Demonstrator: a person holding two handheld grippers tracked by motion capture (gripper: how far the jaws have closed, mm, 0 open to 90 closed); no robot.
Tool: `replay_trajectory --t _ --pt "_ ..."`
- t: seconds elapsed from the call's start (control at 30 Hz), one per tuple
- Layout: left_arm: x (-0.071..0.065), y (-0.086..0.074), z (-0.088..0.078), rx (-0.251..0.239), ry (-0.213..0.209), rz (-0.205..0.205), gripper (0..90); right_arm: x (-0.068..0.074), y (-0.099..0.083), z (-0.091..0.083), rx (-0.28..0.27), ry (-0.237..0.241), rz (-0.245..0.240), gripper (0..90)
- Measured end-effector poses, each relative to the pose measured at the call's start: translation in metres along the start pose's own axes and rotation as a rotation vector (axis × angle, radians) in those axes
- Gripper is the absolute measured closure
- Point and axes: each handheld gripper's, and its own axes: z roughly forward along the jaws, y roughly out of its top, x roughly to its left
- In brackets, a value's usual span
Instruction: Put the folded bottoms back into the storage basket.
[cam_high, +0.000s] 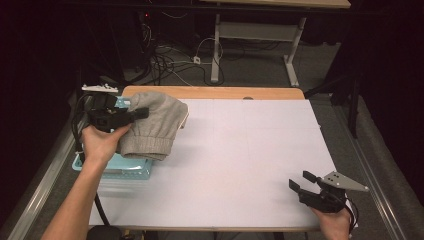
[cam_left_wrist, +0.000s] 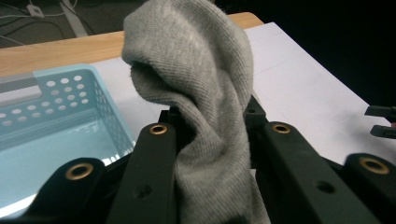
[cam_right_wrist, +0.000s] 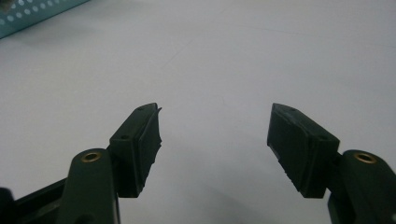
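The grey garment (cam_high: 154, 126) hangs from the left gripper (cam_high: 142, 113), whose two black jaws are clenched on a bunched fold of it. In the left gripper view the knit cloth (cam_left_wrist: 196, 93) is squeezed into a thick rope between the jaws: it rises past their tips, humps over in a rounded fold ahead of them, and runs back down between them towards the camera. So its long axis there lies along the gripper's own line, from the jaw roots out beyond the tips.

In the high view the left gripper lies roughly level with its jaws pointing to the right of that view. The garment spreads from the jaws, partly beyond them and partly back under the left hand (cam_high: 100, 142). Its ribbed hem is the edge nearest the person, and it slants a little. The lower part of the cloth drapes over the light blue perforated basket (cam_high: 131, 170), which sits below and beside the gripper at the left edge of the white surface (cam_high: 240, 150). In the left gripper view the basket's open inside (cam_left_wrist: 51, 140) lies to the left of the jaws, with the cloth above its near corner rather than down in it.

The right gripper (cam_high: 305, 186) sits well apart from the garment, at the surface's near right corner, in the right hand (cam_high: 334, 222). Its jaws stand released and wide, with bare white surface (cam_right_wrist: 210, 70) between and ahead of the pads (cam_right_wrist: 299, 144); a corner of the basket (cam_right_wrist: 28, 16) shows far ahead to their left.
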Motion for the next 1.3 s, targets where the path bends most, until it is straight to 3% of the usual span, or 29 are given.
replay_trajectory --t 0.67,1.13,1.3 --pt "0.029 -0.011 -0.027 -0.053 0.06 -0.071 73.0 0.001 0.0 0.001 0.006 0.004 -0.003 35.0" --pt "0.049 -0.026 -0.015 -0.034 0.147 -0.09 72.3 0.002 0.0 0.002 0.011 0.007 -0.009 35.0" --pt "0.053 -0.028 -0.012 -0.011 0.209 -0.07 71.9 0.002 0.0 0.002 0.014 0.008 -0.012 35.0"
